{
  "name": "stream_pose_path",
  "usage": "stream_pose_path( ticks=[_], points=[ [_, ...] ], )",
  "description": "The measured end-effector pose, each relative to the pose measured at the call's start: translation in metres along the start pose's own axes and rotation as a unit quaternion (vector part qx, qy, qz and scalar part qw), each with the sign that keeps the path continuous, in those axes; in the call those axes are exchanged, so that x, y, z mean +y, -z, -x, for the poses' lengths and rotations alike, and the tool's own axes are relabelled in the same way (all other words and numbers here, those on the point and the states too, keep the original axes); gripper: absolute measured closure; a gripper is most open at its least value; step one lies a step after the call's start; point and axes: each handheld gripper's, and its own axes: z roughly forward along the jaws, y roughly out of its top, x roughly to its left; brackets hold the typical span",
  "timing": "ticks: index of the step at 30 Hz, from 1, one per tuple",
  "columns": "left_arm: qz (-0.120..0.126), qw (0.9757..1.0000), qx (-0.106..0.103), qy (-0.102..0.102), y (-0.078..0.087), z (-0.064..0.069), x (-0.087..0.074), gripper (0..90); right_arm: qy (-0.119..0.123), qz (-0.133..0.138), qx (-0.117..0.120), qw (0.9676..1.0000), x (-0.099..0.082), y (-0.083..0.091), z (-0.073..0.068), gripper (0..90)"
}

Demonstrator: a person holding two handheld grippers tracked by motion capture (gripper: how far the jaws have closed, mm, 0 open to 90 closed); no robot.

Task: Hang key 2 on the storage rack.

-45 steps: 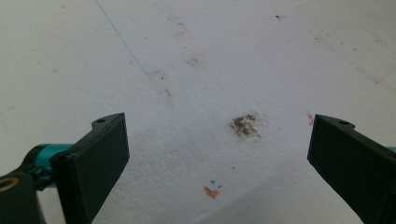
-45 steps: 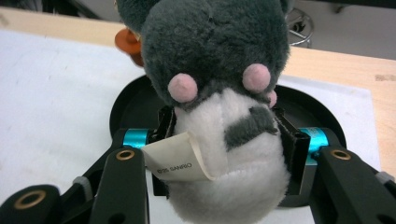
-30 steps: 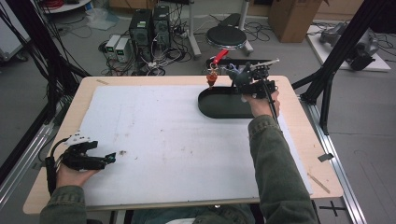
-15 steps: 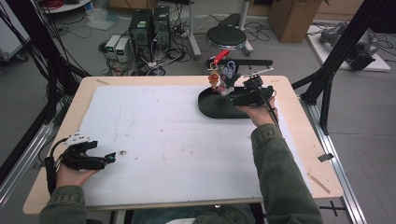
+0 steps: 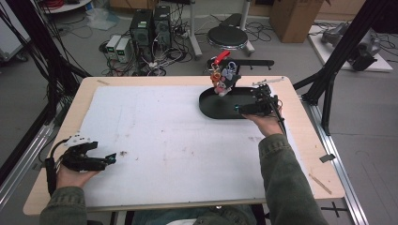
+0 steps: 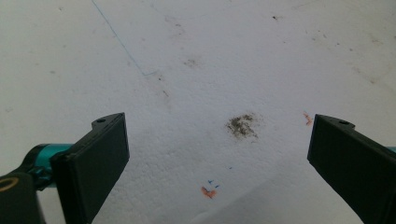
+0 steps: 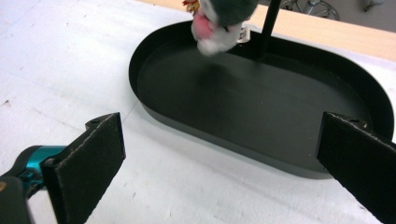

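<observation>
Here: cluster of small toys [image 5: 224, 77] hangs from thin black post [image 7: 270, 23] above far end of black oval tray [image 5: 211, 107], tray at table's far right. Right gripper [image 5: 240, 109] just beside tray's near rim, jaws just opened wide, nothing between. Left gripper [image 5: 111, 158] near corner, on white sheet [image 5: 159, 136], jaws spread, empty.

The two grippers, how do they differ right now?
The left gripper sits at the table's near left over bare white foam; the right gripper is far right at the black oval tray, below hanging keychain toys. Both have open, empty jaws.
</observation>
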Motion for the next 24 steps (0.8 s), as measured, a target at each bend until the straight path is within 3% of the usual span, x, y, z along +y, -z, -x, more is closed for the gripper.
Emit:
stream_pose_path(
  ticks=[12,15,24],
  points=[
    [0.001,1.0000,0.001,0.010,0.002,-0.003,-0.004,5.9,0.009,-0.002,0.021,0.9997,-0.029,0.000,0.004,0.6],
    [0.003,0.9999,0.001,0.011,0.003,-0.004,-0.004,5.9,0.014,-0.014,0.029,0.9994,-0.036,-0.001,0.004,0.6],
    [0.002,0.9999,0.002,0.013,0.003,-0.004,-0.005,6.0,0.006,-0.004,0.044,0.9990,-0.059,-0.002,0.001,0.6]
  ],
)
